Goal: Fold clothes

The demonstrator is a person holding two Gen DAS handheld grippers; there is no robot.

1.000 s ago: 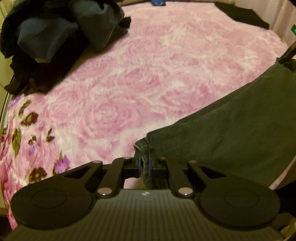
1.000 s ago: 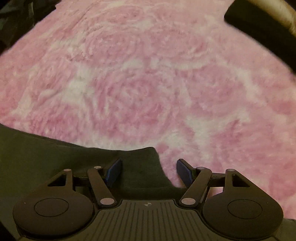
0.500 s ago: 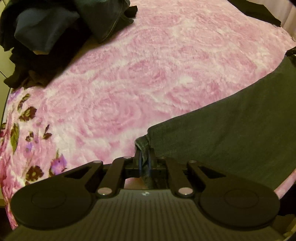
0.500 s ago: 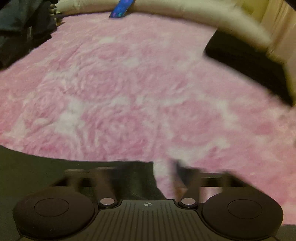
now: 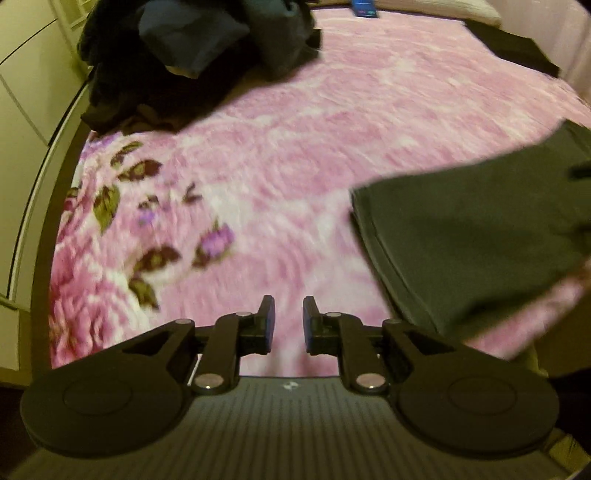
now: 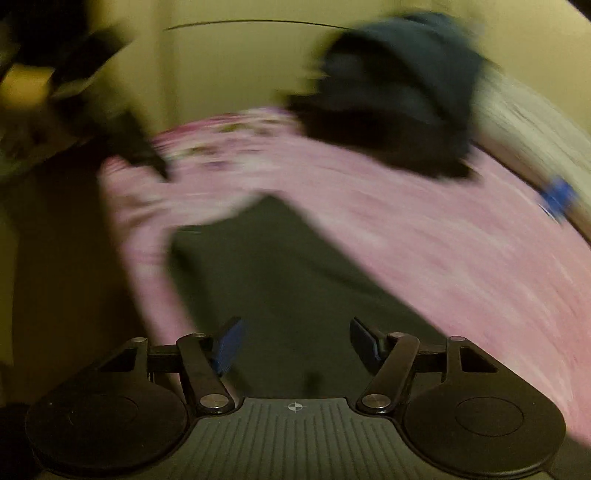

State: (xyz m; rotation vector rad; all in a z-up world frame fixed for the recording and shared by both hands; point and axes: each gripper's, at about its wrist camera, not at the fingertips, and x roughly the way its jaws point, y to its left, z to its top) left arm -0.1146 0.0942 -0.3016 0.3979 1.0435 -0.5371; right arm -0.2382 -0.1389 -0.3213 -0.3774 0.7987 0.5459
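A dark green garment [image 5: 480, 236] lies flat on the pink rose-patterned blanket [image 5: 332, 129], to the right in the left wrist view. My left gripper [image 5: 285, 306] hovers over bare blanket to the left of its hemmed edge. Its jaws stand slightly apart, so it is open, with nothing between them. The right wrist view is heavily blurred. There my right gripper [image 6: 295, 328] is open above the garment [image 6: 280, 266]. Its jaws are closing, and the cloth lies beneath them, not pinched.
A heap of dark clothes [image 5: 192, 55] sits at the blanket's far left corner, also seen in the right wrist view [image 6: 399, 103]. A small blue object [image 5: 364, 7] lies at the far edge. Another dark cloth [image 5: 513, 44] is far right. Pale cupboard fronts [image 5: 22, 92] border the bed's left side.
My left gripper let go of the garment's corner and drew away to the left. My right gripper released its edge, opened wide and swung round sharply, now facing the clothes heap.
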